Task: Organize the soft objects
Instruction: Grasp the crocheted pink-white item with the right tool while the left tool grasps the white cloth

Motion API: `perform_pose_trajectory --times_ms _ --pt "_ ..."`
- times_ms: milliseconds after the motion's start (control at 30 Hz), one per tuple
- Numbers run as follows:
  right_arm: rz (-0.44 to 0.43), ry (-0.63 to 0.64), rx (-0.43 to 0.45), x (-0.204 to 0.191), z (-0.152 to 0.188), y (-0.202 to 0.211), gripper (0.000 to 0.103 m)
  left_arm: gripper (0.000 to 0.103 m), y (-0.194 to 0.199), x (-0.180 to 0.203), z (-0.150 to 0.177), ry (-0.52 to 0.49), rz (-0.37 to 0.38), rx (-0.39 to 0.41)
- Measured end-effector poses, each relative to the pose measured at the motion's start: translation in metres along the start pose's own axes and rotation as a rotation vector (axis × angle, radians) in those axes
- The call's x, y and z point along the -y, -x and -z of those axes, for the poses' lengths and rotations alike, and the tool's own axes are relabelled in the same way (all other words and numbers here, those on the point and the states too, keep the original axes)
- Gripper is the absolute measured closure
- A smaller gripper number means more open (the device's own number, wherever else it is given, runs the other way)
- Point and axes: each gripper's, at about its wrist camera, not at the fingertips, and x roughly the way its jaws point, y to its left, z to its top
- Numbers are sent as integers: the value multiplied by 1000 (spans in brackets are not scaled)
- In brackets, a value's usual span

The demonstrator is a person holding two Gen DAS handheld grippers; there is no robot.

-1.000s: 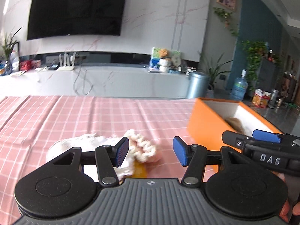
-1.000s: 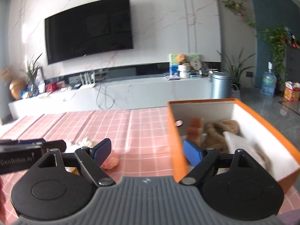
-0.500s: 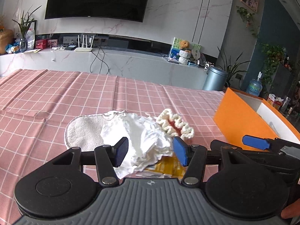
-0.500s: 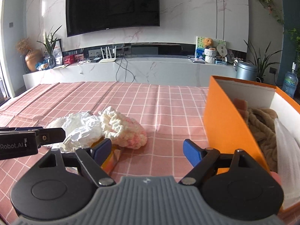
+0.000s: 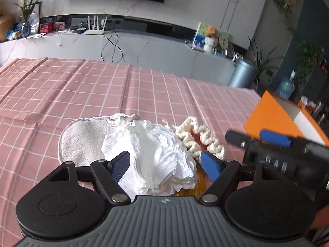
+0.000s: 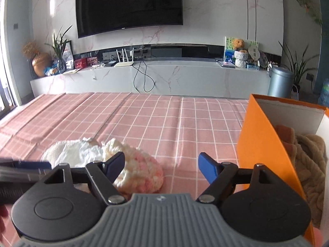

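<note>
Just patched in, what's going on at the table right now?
A person holds a hand-held gripper in each hand, sorting soft things into the orange box, which already holds a beige knit. The left hand-held gripper is open around the crumpled white cloth, not yet closed on it. The right hand-held gripper is open and empty near the pink-and-cream knitted piece.
</note>
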Motion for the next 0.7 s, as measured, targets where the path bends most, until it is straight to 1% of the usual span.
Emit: perform_pose_trajectory --times_ms 67,167,233,300,333,433,467,533,567,600,700 --pt "-24 -31 -5 2 -5 -7 26 11 -9 5 1 -35 -11 -26" --pt "-93 -44 -22 -2 -3 -16 26 10 -16 7 9 -68 -53 -30" --pt "-131 -46 -49 -8 3 -23 26 10 -21 2 11 -49 -50 -35" --pt "-151 -63 -66 -11 8 -29 21 10 -23 -1 11 -36 -40 -32" --pt "-162 -75 -78 -11 10 -33 18 14 -23 -1 12 -41 -40 -30" --pt "-200 -98 -106 -8 13 -43 18 24 -25 0 15 -54 -29 -14" --pt "-208 -108 -111 -7 14 -45 19 26 -25 0 16 -50 -14 -12" --pt "-227 -136 -137 -4 17 -52 20 41 -23 0 18 -51 -2 0" --pt "-236 -151 -150 -2 18 -56 20 44 -22 1 18 -59 3 6" --pt "-237 -164 -159 0 19 -58 21 48 -22 2 19 -69 11 10" --pt "-242 -182 -170 5 22 -61 29 54 -21 6 20 -85 21 17"
